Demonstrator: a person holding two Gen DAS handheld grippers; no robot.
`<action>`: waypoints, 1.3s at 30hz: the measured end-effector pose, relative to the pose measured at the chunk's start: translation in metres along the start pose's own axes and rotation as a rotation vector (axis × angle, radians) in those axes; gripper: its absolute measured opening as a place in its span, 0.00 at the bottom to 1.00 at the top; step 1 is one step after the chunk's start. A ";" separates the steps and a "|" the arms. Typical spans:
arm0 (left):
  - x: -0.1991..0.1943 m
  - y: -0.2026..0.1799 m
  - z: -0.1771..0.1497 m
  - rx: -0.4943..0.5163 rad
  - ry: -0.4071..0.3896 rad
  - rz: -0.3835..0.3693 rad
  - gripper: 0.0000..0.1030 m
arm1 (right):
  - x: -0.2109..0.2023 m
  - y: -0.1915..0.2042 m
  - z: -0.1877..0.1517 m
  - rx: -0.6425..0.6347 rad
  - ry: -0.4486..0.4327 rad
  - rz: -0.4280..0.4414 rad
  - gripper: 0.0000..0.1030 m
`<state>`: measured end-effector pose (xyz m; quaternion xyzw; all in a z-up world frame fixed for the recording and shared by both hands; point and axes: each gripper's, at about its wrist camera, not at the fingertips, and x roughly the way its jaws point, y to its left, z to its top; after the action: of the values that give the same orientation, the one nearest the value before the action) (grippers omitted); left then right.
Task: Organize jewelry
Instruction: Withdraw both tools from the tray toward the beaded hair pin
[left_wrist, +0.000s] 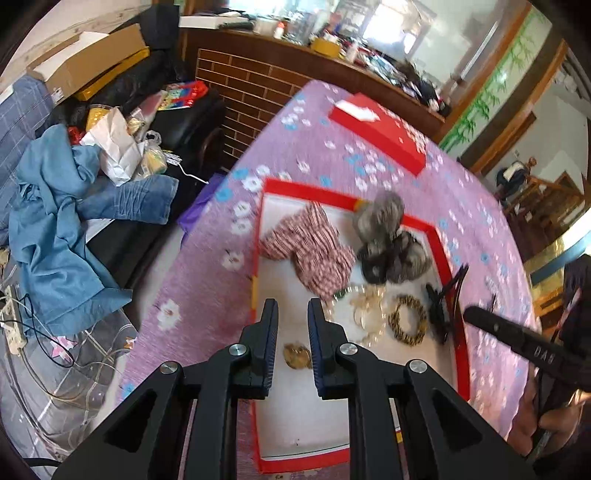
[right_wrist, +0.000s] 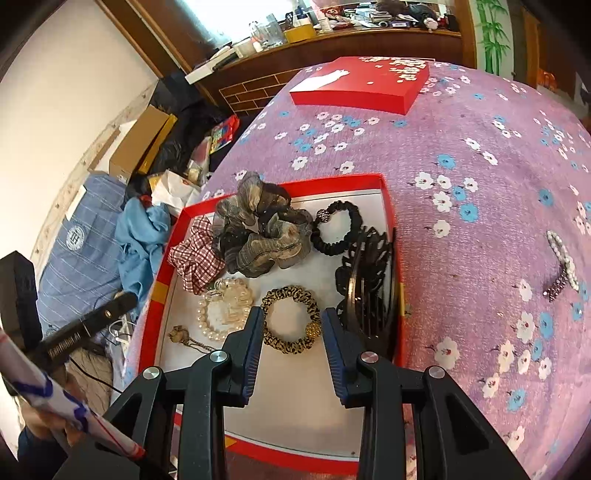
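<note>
Red tray (right_wrist: 386, 206) with a white floor sits on the purple flowered table (right_wrist: 480, 177); the red lid (right_wrist: 354, 92) lies farther back on the same cloth. Most pieces are already in the tray.

Left hand-held gripper (left_wrist: 291, 314): jaws a narrow gap apart, nothing between them, hanging over the tray's near-left floor. A small gold trinket (left_wrist: 297, 356) lies on the floor below the gap (not touched, so far as the view shows).

Right hand-held gripper (right_wrist: 291, 325): jaws partly open, empty, hanging above the leopard hair tie (right_wrist: 291, 319), which shows through the gap. Whether the pads are level with it or above it cannot be told.

Contents and handling, as judged:
- Plaid scrunchie (right_wrist: 197, 254) and grey gauze scrunchie (right_wrist: 255, 232): soft, light, will squash; pinch anywhere on the bulk.
- Black hair tie (right_wrist: 338, 230) and the leopard one: elastic rings, light; take across one side of the band, not over the whole ring.
- Pearl bracelet (right_wrist: 212, 317): beads hard and slippery, likely strung on elastic; close on the strand between beads, gently.
- Black claw clip (right_wrist: 365, 280): stiff plastic, teeth may snag or snap; hold by the spine.

Still outside: a pearl hair clip (right_wrist: 563, 258) and a small dark beaded piece (right_wrist: 556, 290) just beside it, on the cloth well to the right of the tray. Flat, rigid, low on the fabric (a shallow side pinch across the narrow width looks best).
</note>
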<state>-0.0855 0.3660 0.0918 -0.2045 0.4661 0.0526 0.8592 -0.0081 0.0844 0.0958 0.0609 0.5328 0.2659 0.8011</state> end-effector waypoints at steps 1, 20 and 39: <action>-0.003 0.003 0.002 -0.008 -0.007 0.003 0.15 | -0.003 -0.002 -0.001 0.008 -0.004 0.003 0.34; -0.006 -0.033 0.001 0.024 -0.004 -0.009 0.15 | -0.037 -0.069 -0.029 0.171 -0.005 -0.016 0.34; 0.042 -0.201 -0.042 0.338 0.129 -0.147 0.15 | -0.089 -0.164 -0.080 0.369 -0.024 -0.100 0.34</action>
<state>-0.0382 0.1618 0.0980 -0.0939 0.5063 -0.1024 0.8511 -0.0454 -0.1140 0.0727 0.1837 0.5651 0.1229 0.7948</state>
